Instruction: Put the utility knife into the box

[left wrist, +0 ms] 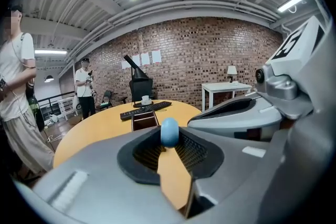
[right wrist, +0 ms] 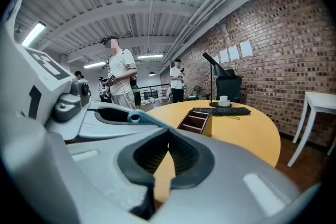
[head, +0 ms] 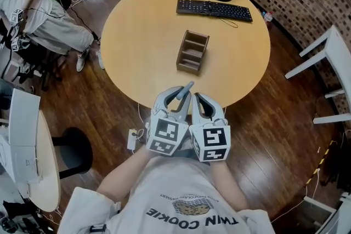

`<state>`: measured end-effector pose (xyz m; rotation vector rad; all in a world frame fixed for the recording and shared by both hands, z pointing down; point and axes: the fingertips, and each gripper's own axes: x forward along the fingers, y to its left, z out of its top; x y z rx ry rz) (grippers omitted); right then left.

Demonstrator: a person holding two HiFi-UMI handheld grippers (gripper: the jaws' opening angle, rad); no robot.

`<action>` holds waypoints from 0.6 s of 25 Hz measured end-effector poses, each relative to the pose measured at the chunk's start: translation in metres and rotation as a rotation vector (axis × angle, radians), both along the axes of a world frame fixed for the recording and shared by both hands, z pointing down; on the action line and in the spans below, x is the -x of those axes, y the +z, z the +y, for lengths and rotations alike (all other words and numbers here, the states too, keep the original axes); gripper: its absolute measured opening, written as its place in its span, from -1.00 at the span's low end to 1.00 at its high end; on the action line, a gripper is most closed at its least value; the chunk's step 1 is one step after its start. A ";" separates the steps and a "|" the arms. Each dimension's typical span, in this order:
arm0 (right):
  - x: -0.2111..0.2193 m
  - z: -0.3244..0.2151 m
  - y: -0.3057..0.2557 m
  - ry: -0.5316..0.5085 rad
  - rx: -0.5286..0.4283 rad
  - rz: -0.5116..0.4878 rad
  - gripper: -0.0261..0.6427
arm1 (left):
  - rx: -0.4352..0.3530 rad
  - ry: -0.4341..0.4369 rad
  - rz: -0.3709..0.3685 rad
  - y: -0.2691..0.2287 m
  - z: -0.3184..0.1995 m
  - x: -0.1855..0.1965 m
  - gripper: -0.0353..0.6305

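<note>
Currently your left gripper [head: 178,93] clamps grey-blue plastic utility knife [head: 186,88], outside brown wooden compartmented box [head: 192,52], on its near side, well apart. Your right gripper [head: 204,101], also on box's near side: jaws together, nothing between.

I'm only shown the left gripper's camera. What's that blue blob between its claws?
Observer: The head view shows it is the end of the utility knife, whose grey-blue body sticks forward out of the left gripper, which is shut on it.
Visitor: Is the other claw holding anything?
Observer: No. In the right gripper view the right gripper has its jaws together with nothing between them.
Visitor: Where's the box it goes in?
Observer: From above, the box stands near the middle of the round table, ahead of both grippers, and has three compartments.
</note>
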<state>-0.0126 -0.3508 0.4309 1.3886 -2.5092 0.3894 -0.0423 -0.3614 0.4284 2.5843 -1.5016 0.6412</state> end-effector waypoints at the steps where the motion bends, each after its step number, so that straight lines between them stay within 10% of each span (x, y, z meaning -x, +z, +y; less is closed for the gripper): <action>1: 0.001 -0.003 0.001 0.000 0.004 -0.007 -0.92 | 0.003 0.001 -0.003 0.002 -0.004 0.001 -0.66; 15: 0.015 -0.063 0.019 0.073 0.040 0.019 -0.92 | 0.053 0.203 -0.181 0.043 -0.077 0.019 -0.66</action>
